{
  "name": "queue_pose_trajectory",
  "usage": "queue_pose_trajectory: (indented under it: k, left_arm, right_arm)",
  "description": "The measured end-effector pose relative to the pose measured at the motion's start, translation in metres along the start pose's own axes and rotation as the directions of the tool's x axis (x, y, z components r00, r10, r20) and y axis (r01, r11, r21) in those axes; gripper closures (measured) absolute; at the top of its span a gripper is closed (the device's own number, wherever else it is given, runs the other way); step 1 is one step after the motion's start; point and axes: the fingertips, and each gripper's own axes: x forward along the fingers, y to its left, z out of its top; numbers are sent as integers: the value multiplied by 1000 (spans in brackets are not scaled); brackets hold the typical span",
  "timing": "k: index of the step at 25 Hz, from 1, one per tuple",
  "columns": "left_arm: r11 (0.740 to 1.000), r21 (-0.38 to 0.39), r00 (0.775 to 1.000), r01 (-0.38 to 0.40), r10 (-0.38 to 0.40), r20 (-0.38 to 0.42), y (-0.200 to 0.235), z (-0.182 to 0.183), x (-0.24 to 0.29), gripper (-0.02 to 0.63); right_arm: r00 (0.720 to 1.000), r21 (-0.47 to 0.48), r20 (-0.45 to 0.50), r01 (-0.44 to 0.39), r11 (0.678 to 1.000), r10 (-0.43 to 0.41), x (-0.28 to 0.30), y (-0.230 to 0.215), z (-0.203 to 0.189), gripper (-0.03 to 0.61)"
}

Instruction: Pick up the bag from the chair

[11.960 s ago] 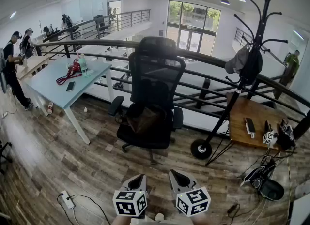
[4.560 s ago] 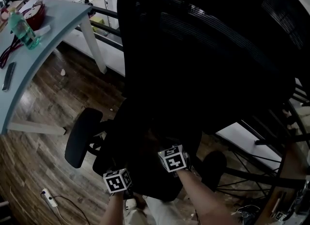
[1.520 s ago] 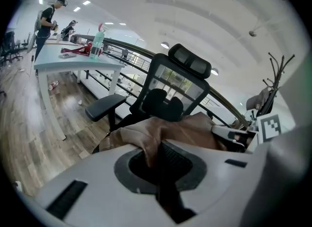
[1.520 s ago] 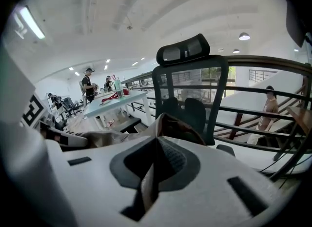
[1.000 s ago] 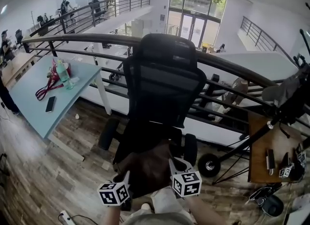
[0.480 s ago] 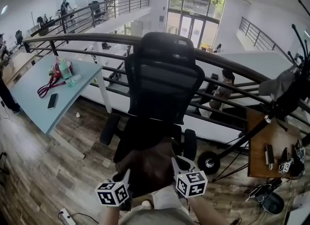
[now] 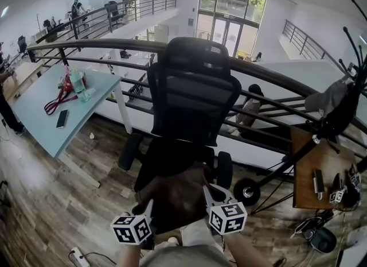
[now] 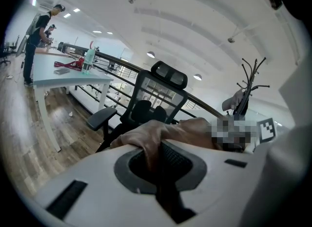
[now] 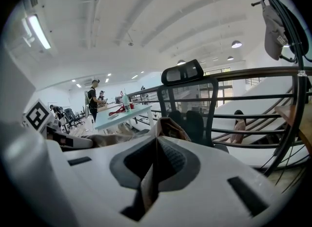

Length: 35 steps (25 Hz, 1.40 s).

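Note:
A brown bag [image 7: 175, 197] hangs between my two grippers, lifted off the seat of the black office chair [image 7: 192, 96]. My left gripper [image 7: 148, 211] is shut on the bag's left edge; in the left gripper view the brown fabric [image 8: 161, 133] is pinched in the jaws. My right gripper [image 7: 207, 194] is shut on the bag's right edge, and a fold of the bag [image 9: 168, 126] runs into its jaws. The chair [image 9: 190, 104] stands just beyond the bag.
A pale blue table [image 7: 51, 108] with a bottle, a phone and a red item stands left. A black railing [image 7: 275, 85] runs behind the chair. A coat stand [image 7: 332, 111] and a wooden table [image 7: 321, 171] are at right. People stand far left [image 8: 41, 30].
Over twelve seconds I came up to the chair and both grippers took hold of the bag. In the last second the bag rose slightly; little else moved.

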Motion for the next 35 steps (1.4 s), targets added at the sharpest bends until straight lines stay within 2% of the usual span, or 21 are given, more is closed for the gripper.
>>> queue_pose_trajectory:
  k: [35]
  left_arm:
    - [1000,-11,1000,18,-17,21,3,11,3,591]
  right_arm:
    - [1000,7,25,11,1000,-12,2,5,9,568]
